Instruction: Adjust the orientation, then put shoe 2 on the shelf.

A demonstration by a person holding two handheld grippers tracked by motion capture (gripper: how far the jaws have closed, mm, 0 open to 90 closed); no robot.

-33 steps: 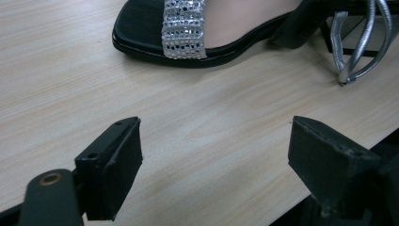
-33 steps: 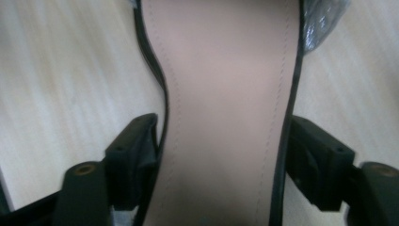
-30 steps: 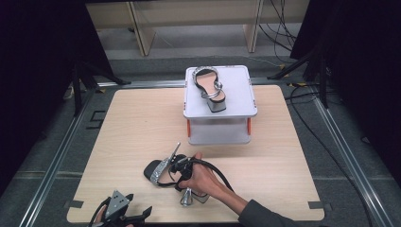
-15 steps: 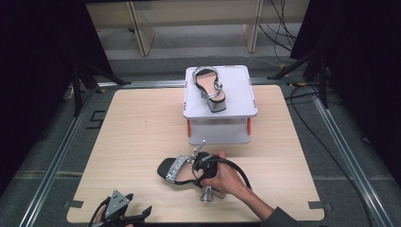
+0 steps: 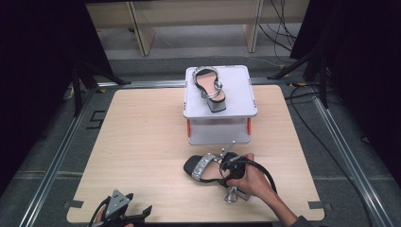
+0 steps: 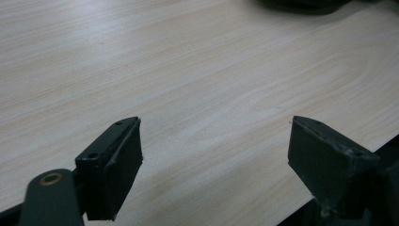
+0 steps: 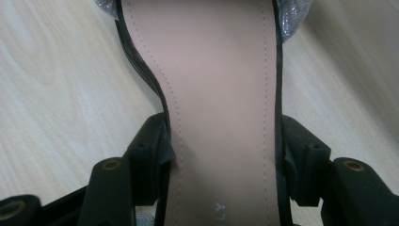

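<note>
The bench (image 5: 142,156) was pale wood-grain laminate, smooth and matt. The sandal (image 7: 221,94) had a smooth, stitched leather-like insole — its toe strap glittered silver. The fingers (image 6: 115,165) looked like matt black plastic.

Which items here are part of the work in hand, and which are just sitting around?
In the job:
- right gripper, shut on the sandal across its insole
- second sandal on the white box, likely its mate

Lying about:
- left gripper, open over bare table
- cables on the floor
</note>
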